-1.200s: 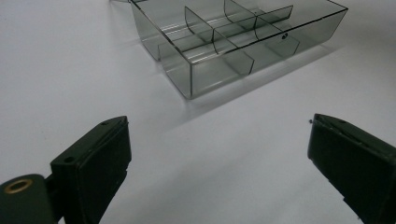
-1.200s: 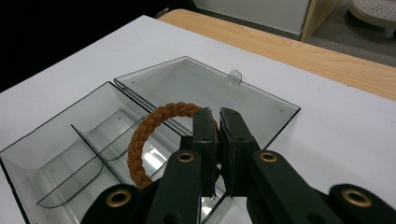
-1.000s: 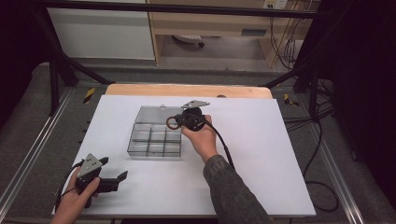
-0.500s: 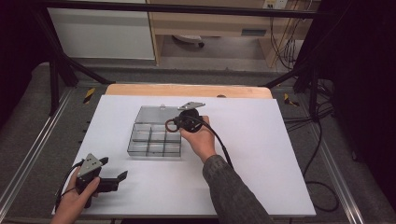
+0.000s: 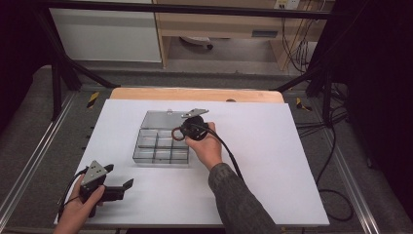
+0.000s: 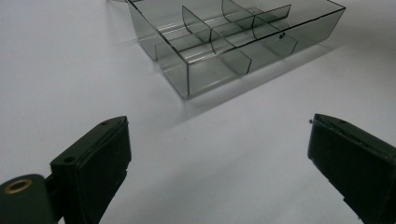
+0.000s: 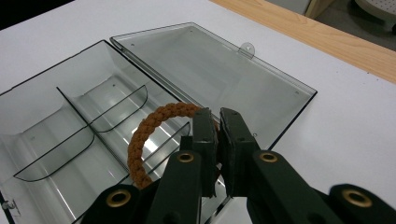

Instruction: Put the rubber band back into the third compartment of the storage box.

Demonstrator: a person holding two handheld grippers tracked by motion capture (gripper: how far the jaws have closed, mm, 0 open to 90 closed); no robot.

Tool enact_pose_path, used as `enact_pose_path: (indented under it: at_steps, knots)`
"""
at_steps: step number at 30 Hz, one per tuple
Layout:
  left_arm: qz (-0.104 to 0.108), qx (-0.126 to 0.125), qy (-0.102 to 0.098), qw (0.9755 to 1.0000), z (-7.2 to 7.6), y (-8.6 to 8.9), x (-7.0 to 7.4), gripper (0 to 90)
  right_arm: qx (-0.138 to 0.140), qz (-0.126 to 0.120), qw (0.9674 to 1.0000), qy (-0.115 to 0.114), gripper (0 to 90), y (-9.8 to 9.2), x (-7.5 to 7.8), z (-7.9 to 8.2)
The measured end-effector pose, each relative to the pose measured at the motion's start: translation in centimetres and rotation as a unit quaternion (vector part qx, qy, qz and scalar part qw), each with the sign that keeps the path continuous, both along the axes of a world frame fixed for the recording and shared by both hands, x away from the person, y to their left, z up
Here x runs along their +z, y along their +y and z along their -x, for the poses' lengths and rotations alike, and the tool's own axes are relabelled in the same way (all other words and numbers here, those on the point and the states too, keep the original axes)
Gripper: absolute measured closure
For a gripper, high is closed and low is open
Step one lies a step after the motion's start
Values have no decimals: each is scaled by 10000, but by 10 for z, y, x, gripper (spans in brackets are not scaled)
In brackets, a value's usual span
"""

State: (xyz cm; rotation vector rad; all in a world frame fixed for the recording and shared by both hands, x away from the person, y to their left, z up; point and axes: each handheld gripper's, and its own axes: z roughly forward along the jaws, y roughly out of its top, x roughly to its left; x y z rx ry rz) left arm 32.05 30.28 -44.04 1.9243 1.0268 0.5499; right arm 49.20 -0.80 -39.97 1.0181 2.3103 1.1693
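Right claw (image 7: 215, 140) is clamped on a brown braided ring (image 7: 154, 126): pinched across one strand of the loop, the rest hanging free to the left of the jaws. In the high view the ring (image 5: 178, 133) is held just above the right-hand side of the clear divided box (image 5: 160, 146), whose lid (image 7: 210, 70) is folded flat open behind it. The box compartments look bare from here.

Handling, as judged: ring is likely light and soft (woven cord, some give), not fragile, not slippery, since the braid texture should bite well against the pads. A pinch through the strand is the right hold; a grip across the whole loop would only squash it. Some sag or swing is to be expected on release, so a low drop into a compartment is advised.

The box is thin clear plastic, probably light enough to skid on the white desk (image 5: 272, 146) if nudged.

Left claw (image 6: 217, 163) is wide open, nothing between the jaws, parked on the near-left of the desk, well apart from the box (image 6: 233, 42).
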Motion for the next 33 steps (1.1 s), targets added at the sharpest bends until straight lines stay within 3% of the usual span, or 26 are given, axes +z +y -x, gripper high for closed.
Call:
enact_pose_path:
  at_steps: [33]
  knots:
    - [49,-4,-50,10000,0,1,2,60,-10,255,9996,98,843,7,-15,1]
